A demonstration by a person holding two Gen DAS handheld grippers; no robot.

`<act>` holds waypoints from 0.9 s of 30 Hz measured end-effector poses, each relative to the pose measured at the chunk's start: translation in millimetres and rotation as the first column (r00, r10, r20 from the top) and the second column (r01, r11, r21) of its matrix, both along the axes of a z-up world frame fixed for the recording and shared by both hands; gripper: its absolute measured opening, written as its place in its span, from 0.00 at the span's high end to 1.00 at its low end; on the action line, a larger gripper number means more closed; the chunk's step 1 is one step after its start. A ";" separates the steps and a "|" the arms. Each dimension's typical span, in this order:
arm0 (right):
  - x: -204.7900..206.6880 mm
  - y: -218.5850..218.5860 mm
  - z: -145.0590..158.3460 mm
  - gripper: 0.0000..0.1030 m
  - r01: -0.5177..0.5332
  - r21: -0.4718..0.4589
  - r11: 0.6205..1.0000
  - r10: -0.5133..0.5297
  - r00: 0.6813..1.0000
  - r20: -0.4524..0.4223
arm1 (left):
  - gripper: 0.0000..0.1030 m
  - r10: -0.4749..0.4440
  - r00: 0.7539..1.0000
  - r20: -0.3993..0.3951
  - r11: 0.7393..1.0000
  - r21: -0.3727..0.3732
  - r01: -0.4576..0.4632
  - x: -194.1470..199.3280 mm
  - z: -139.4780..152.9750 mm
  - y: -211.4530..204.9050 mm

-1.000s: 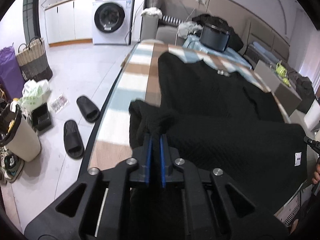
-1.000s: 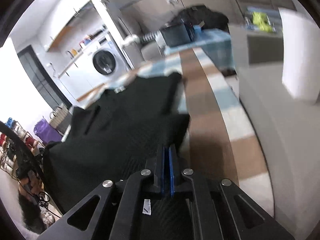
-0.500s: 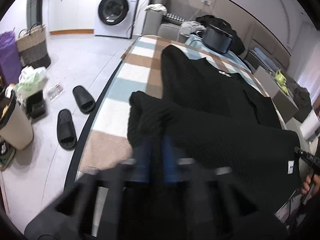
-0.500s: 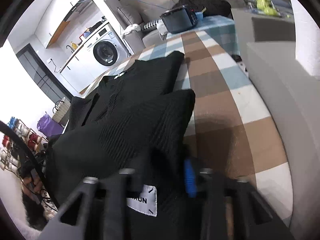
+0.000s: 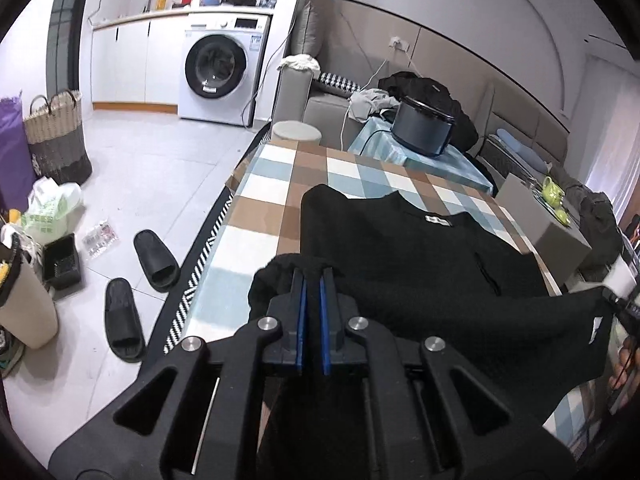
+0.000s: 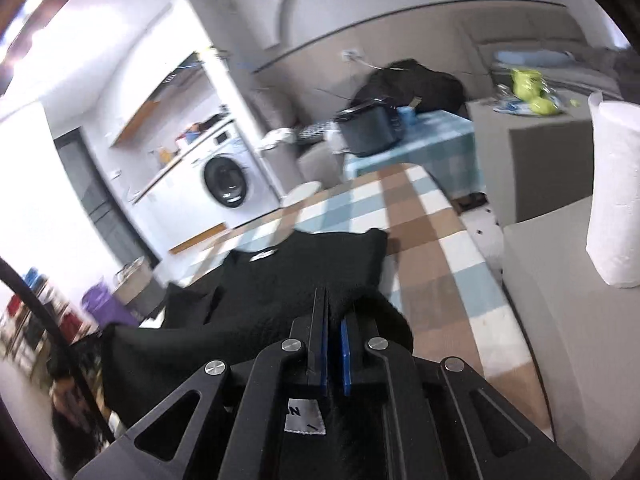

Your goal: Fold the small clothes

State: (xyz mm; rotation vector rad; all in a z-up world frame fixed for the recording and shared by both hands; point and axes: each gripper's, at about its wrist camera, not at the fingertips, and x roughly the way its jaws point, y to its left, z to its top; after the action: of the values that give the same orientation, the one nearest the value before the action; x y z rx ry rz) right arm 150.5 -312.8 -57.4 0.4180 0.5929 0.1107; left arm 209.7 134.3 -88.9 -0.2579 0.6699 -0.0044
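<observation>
A black knitted garment (image 5: 420, 256) lies on the checked tablecloth (image 5: 272, 192), its neck label toward the far end. My left gripper (image 5: 312, 280) is shut on the garment's near left corner and holds it lifted above the table. My right gripper (image 6: 334, 312) is shut on the near right corner of the same garment (image 6: 304, 264); a white hem label (image 6: 302, 416) hangs under it. The lifted near edge stretches between the two grippers.
The table's left edge drops to a tiled floor with two black slippers (image 5: 140, 280) and a woven basket (image 5: 56, 136). A dark cooker pot (image 5: 424, 128) sits on a blue-clothed table beyond. A white paper roll (image 6: 616, 196) stands on a grey surface at the right.
Both grippers have risen and drawn back with the garment's near edge, lifting it off the table. More checked cloth shows beyond the garment.
</observation>
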 end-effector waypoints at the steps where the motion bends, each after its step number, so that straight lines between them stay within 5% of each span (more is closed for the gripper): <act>1: 11.8 0.4 -4.9 0.96 0.029 -0.001 1.000 -0.029 0.999 -0.025 | 0.97 0.001 1.000 -0.019 1.000 0.001 -0.001 12.9 -5.2 0.7; 6: 53.5 -2.2 -38.7 0.93 0.090 -0.001 0.996 -0.088 0.978 -0.187 | 0.95 -0.008 0.992 -0.128 1.000 -0.005 0.007 50.5 -34.9 1.9; 8: 55.8 -5.4 -46.7 0.86 0.086 -0.003 0.996 -0.084 0.968 -0.236 | 0.83 -0.001 0.989 -0.145 1.000 -0.028 -0.004 48.5 -42.3 4.4; 10: 47.7 -9.7 -49.4 0.73 0.064 0.015 0.998 -0.059 0.969 -0.242 | 0.50 0.023 0.988 -0.154 1.000 -0.002 -0.023 38.2 -46.8 5.5; 11: 41.1 -12.6 -50.1 0.69 0.055 0.017 0.998 -0.049 0.968 -0.247 | 0.46 0.028 0.988 -0.152 1.000 0.002 -0.028 31.8 -49.2 6.8; 13: 26.8 -17.5 -53.7 0.61 0.032 0.021 0.999 -0.025 0.962 -0.273 | 0.45 0.014 0.987 -0.158 1.000 -0.020 -0.018 16.2 -54.8 10.0; 20: -24.4 -25.0 -67.7 0.60 -0.013 0.126 0.992 0.049 0.956 -0.290 | 0.45 0.017 0.982 -0.188 0.995 -0.092 -0.035 -27.3 -68.7 16.2; 27: -46.7 -15.6 -65.0 0.60 -0.066 0.171 0.983 0.109 0.960 -0.258 | 0.45 -0.010 0.977 -0.212 0.997 -0.074 -0.006 -52.5 -67.4 4.2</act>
State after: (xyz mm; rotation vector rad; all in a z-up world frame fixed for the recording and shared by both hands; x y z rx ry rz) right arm 103.8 -328.4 -122.4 0.5687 0.8719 0.1902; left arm 157.1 138.5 -156.3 -0.3326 0.8835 -0.0036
